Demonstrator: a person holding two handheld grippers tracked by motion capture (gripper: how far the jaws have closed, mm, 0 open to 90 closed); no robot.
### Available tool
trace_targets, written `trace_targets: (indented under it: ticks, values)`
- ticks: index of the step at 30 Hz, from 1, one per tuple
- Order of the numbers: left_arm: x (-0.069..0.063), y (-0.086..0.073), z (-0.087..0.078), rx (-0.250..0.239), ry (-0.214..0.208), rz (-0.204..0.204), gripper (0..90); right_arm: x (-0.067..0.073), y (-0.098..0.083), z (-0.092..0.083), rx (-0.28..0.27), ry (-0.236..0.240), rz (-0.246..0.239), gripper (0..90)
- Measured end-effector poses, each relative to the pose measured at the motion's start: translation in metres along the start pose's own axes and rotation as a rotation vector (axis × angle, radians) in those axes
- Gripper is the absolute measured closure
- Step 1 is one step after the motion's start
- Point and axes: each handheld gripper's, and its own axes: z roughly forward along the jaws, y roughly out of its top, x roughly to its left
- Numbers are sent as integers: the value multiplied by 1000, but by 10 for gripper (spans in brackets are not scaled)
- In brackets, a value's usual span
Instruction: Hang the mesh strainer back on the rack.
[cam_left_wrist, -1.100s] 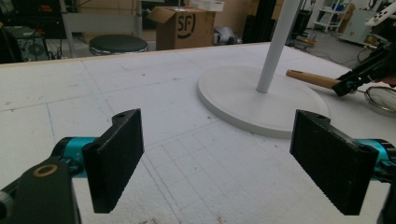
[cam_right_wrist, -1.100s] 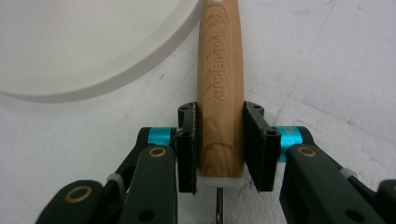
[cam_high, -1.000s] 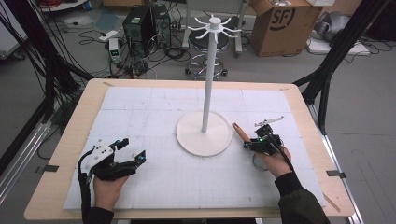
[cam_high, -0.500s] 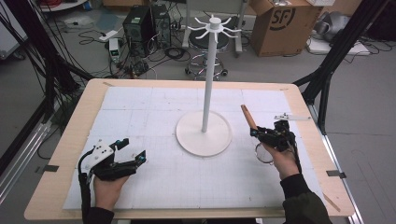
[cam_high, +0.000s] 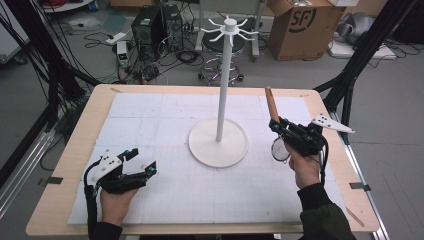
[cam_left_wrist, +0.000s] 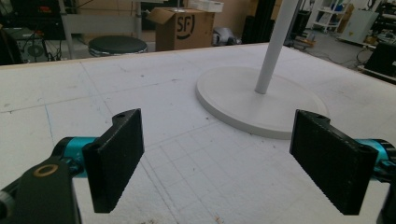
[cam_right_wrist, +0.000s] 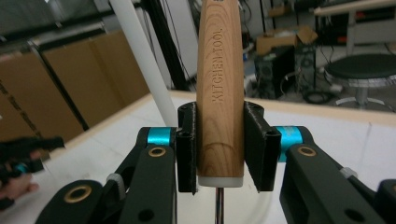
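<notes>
White table mat (cam_high: 165, 125); left tongs (cam_high: 142, 167) wide open, right tongs (cam_high: 278, 126) clamped round wooden handle (cam_right_wrist: 220, 88), top cropped.

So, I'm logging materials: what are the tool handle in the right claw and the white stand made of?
Light-brown wooden tool handle: wood, smooth, by its grain and engraved lettering. White round-based pole stand: uniform matte white, probably painted metal or plastic; can't tell which.
</notes>
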Motion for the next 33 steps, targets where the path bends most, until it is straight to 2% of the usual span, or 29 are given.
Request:
trace_targets:
  ticks: [7, 15, 25, 29, 33]
  values:
    - [0, 0, 0, -1, 1, 1, 182, 17, 17, 4, -67, 63, -9, 686]
    - [0, 0, -1, -4, -1, 0, 182, 38, 37, 10, -149, 161, -10, 686]
    - [0, 0, -1, -7, -3, 0, 182, 63, 71, 19, -243, 232, -37, 686]
    - [0, 1, -1, -7, -3, -3, 182, 68, 78, 24, -260, 266, -25, 686]
    - [-1, 1, -1, -11, -7, -1, 183, 69, 80, 27, -269, 271, -13, 686]
